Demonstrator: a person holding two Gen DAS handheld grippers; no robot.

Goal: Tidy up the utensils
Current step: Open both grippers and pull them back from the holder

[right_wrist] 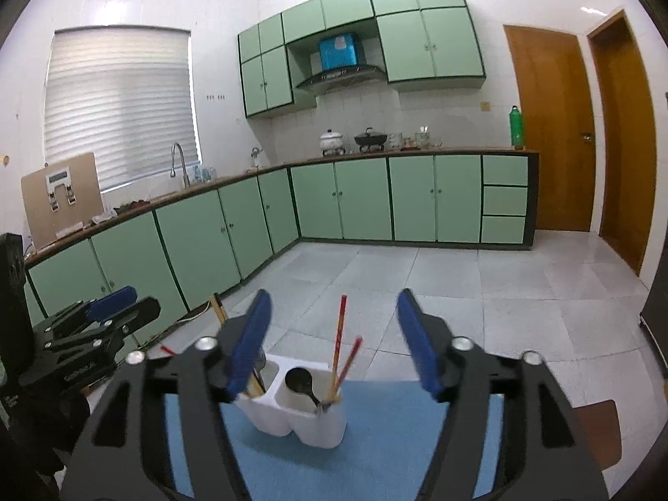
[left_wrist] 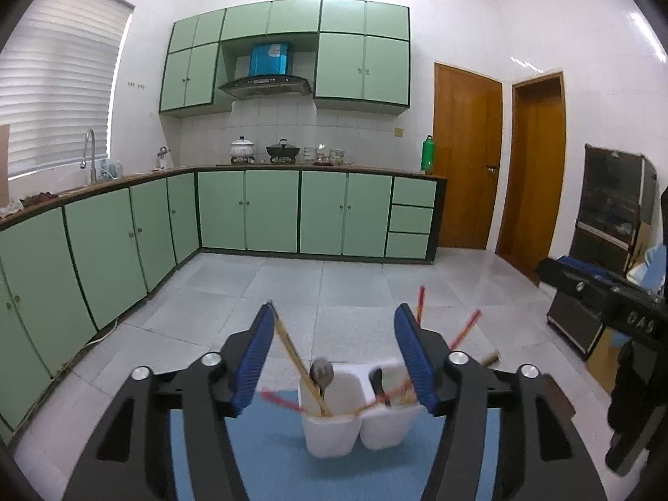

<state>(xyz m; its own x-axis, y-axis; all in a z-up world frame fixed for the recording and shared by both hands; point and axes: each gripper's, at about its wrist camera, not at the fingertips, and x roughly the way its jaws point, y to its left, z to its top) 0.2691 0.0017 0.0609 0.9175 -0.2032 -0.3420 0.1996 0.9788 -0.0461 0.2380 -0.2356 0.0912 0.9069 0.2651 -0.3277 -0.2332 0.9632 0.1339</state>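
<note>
A white two-compartment utensil holder [left_wrist: 355, 417] [right_wrist: 292, 413] stands on a blue mat [left_wrist: 267, 451] [right_wrist: 375, 438]. It holds chopsticks [left_wrist: 292, 350] [right_wrist: 339, 346] and spoons [left_wrist: 321, 371] [right_wrist: 298, 380] leaning in both compartments. My left gripper [left_wrist: 334, 342] is open and empty, hovering just before the holder. My right gripper [right_wrist: 334, 334] is open and empty, also just before the holder. The left gripper also shows at the left edge of the right wrist view [right_wrist: 112, 304].
The mat lies on a table edge above a grey tiled floor [right_wrist: 459, 292]. Green cabinets [left_wrist: 271, 208] line the far walls. Wooden doors [left_wrist: 463, 154] stand at the right. A dark cabinet [left_wrist: 613, 208] sits far right.
</note>
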